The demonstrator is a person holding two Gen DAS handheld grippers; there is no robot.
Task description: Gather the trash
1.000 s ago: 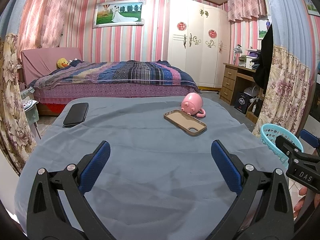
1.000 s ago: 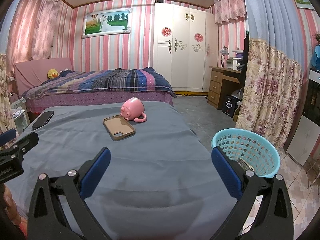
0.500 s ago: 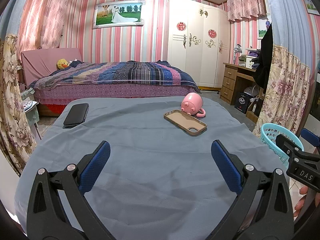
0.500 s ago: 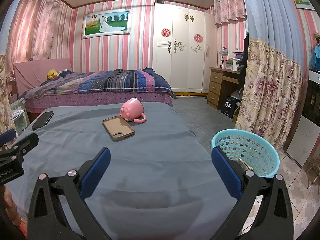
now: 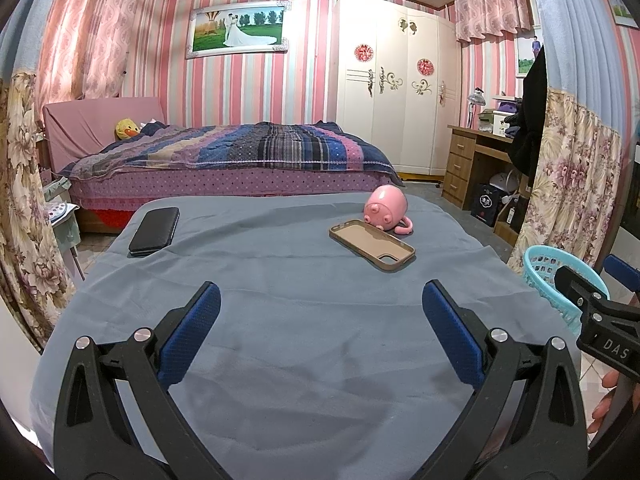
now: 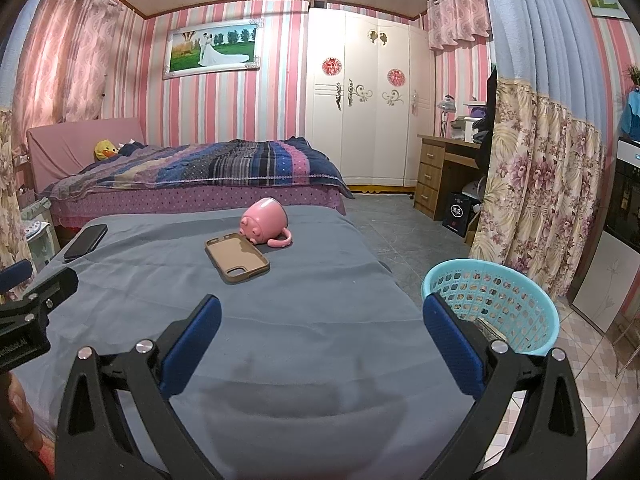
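We hold left gripper [image 5: 321, 312] fingers apart, empty | right gripper [image 6: 321, 322] fingers apart, empty | both low over grey worktop [image 5: 304, 320] | turquoise basket [image 6: 494, 304] lower right, on floor beside worktop | phone case [image 6: 237, 258] touching pink mug [image 6: 266, 222] mid-frame

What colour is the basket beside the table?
Light turquoise basket, with a lattice wall; clearest in the right wrist view.

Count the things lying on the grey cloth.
3. A black phone at the far left edge, a brown phone case right of centre, and a pink mug on its side, just behind the case. Nothing looks hidden.
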